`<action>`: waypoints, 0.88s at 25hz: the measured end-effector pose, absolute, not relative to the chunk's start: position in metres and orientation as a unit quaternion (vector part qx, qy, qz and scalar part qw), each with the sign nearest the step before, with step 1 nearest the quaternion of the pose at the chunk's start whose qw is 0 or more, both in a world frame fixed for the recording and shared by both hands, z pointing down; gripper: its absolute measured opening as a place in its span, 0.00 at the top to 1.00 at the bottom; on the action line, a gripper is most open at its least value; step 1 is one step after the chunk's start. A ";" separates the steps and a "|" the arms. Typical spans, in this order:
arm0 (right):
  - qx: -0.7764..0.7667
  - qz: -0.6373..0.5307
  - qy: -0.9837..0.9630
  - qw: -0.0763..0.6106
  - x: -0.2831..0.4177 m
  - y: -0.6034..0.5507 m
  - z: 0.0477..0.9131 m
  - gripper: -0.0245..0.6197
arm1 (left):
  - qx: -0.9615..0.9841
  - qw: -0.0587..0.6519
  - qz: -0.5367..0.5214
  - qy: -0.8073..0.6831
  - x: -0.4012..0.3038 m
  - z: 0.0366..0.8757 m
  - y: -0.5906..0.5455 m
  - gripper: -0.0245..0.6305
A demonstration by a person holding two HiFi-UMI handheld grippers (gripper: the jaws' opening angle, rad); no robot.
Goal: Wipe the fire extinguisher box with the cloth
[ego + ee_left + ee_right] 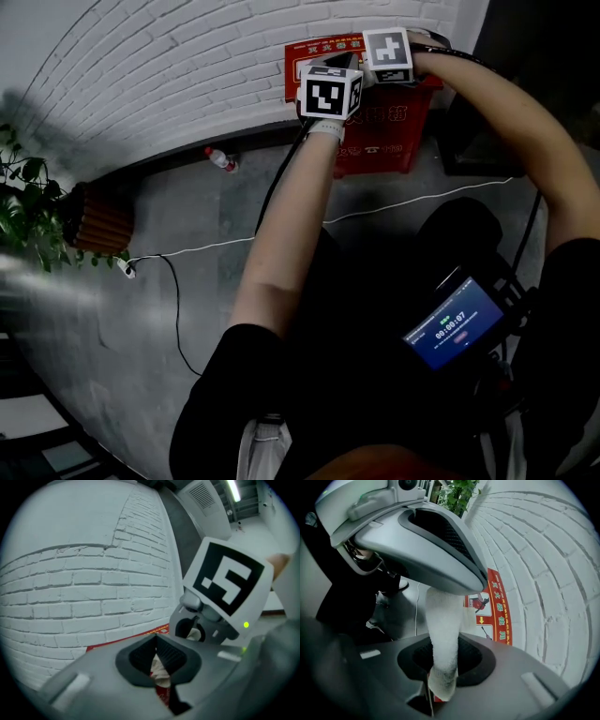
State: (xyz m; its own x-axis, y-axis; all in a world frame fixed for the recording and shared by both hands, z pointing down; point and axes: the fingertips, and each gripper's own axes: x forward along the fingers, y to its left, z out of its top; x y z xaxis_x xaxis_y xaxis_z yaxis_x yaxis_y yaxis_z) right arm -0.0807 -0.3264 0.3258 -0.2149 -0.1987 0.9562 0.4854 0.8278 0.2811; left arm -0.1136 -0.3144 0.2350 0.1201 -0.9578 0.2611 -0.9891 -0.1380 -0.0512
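White-painted brick wall (169, 66) met a grey floor (216, 197), and the red fire extinguisher box (384, 141) stood on that floor, hard against the foot of the wall. Both grippers were held at the box's top edge. The left gripper (157, 660) had its jaws closed on one end of the cloth (443, 634). The right gripper (444, 670) was clamped on the other end, so the white towelling ran stretched between them. The cloth looked soft, light and limp, likely to bunch or slip out unless a good fold was pinched. The box looked like rigid sheet metal that should bear firm rubbing. On its red label (499, 606), yellow Chinese characters ran beside pictograms of an extinguisher in use, too small to read reliably. A dark device (457, 323) near the person's lap showed a timer readout.
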 end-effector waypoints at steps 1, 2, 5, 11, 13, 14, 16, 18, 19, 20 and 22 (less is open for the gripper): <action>-0.105 -0.280 -0.730 0.614 -0.082 -0.323 0.329 0.82 | 0.746 0.066 0.116 -0.653 -0.112 0.236 -0.315 0.96; -0.111 -0.281 -0.735 0.607 -0.085 -0.317 0.332 0.82 | 0.746 0.063 0.117 -0.653 -0.111 0.237 -0.316 0.96; -0.129 -0.274 -0.746 0.593 -0.088 -0.295 0.335 0.82 | 0.744 0.050 0.121 -0.655 -0.110 0.234 -0.316 0.96; -0.133 -0.273 -0.748 0.589 -0.069 -0.278 0.311 0.82 | 0.744 0.038 0.119 -0.656 -0.099 0.207 -0.307 0.96; -0.120 -0.277 -0.743 0.597 -0.059 -0.289 0.305 0.82 | 0.751 0.037 0.116 -0.649 -0.091 0.199 -0.305 0.96; -0.119 -0.270 -0.747 0.596 -0.056 -0.287 0.299 0.82 | 0.753 0.035 0.116 -0.647 -0.090 0.195 -0.305 0.96; -0.107 -0.264 -0.752 0.594 -0.050 -0.293 0.286 0.82 | 0.752 0.028 0.115 -0.649 -0.091 0.186 -0.308 0.96; -0.090 -0.269 -0.756 0.590 -0.049 -0.306 0.273 0.82 | 0.750 0.022 0.110 -0.652 -0.092 0.178 -0.314 0.96; -0.085 -0.267 -0.760 0.587 -0.049 -0.310 0.268 0.82 | 0.749 0.020 0.107 -0.653 -0.091 0.174 -0.318 0.96; -0.077 -0.267 -0.761 0.586 -0.048 -0.317 0.263 0.82 | 0.750 0.017 0.106 -0.653 -0.089 0.171 -0.323 0.96; -0.053 -0.271 -0.760 0.588 -0.045 -0.338 0.254 0.82 | 0.753 0.011 0.105 -0.650 -0.084 0.167 -0.333 0.96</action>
